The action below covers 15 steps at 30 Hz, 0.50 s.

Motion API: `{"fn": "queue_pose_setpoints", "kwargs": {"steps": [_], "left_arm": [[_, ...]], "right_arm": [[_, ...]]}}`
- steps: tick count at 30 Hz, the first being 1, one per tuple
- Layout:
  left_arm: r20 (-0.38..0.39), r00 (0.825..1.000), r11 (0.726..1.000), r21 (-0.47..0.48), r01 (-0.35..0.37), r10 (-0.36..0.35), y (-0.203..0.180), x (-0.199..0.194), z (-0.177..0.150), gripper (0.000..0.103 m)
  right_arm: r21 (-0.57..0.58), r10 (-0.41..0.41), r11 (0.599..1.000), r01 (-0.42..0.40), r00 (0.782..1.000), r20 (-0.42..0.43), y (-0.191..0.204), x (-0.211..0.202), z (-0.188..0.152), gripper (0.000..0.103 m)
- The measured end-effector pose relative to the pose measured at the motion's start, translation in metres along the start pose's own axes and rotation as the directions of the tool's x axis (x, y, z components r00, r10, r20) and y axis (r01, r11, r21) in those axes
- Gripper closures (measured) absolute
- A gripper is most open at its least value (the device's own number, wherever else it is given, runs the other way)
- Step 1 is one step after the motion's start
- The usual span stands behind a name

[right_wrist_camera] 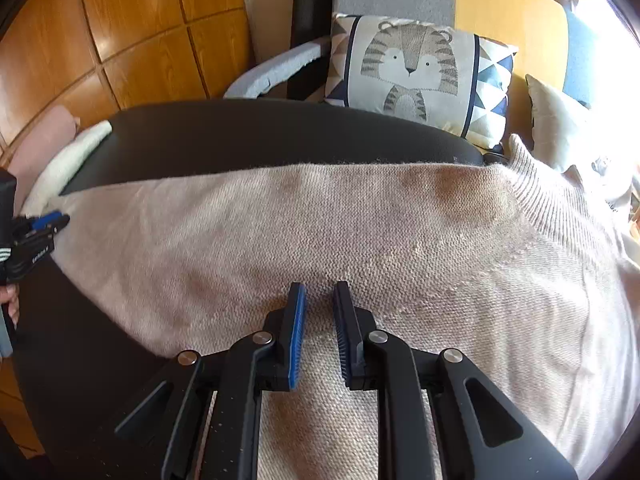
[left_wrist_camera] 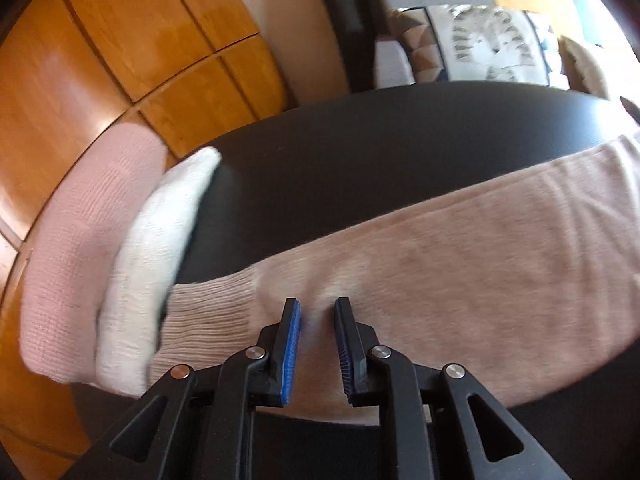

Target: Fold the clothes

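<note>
A beige knit sweater [left_wrist_camera: 440,248] lies flat across the black table [left_wrist_camera: 360,140]. Its ribbed hem [left_wrist_camera: 208,308] is at the left and its ribbed collar [right_wrist_camera: 560,184] at the right. My left gripper [left_wrist_camera: 317,302] hovers low over the sweater just inside the hem. Its jaws stand slightly apart and nothing is pinched between them. From the right wrist view, the left gripper [right_wrist_camera: 60,218] sits at the sweater's left edge. My right gripper [right_wrist_camera: 320,285] is over the middle of the sweater [right_wrist_camera: 320,220], with a narrow gap between its pads and flat knit showing through the gap.
A folded pink garment [left_wrist_camera: 80,240] and a folded white one [left_wrist_camera: 152,248] sit at the table's left end. Behind the table [right_wrist_camera: 260,132] stands a grey chair with a tiger cushion [right_wrist_camera: 412,72]. Wooden flooring [left_wrist_camera: 120,60] lies beyond, at the left. A person's fingers [right_wrist_camera: 10,300] show at the far left.
</note>
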<state>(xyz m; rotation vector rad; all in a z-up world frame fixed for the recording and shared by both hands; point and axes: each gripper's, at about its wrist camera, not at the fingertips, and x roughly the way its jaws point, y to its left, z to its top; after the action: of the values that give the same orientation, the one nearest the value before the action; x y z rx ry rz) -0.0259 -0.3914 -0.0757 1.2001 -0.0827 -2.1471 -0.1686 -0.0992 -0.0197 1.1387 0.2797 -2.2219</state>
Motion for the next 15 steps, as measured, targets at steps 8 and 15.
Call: {"fn": "queue_pose_setpoints", "kwargs": {"steps": [8,15], "left_arm": [[-0.003,0.994,0.992,0.065,-0.112,0.112,-0.004,-0.004,-0.013,0.086],[0.151,0.988,0.999,-0.028,0.047,-0.042,-0.042,-0.078,0.016,0.087]], "right_arm": [[-0.076,-0.039,0.996,0.04,0.999,0.021,0.016,0.005,-0.007,0.084],[0.119,0.015,0.992,-0.032,0.99,0.143,-0.02,-0.045,-0.024,0.084]]}}
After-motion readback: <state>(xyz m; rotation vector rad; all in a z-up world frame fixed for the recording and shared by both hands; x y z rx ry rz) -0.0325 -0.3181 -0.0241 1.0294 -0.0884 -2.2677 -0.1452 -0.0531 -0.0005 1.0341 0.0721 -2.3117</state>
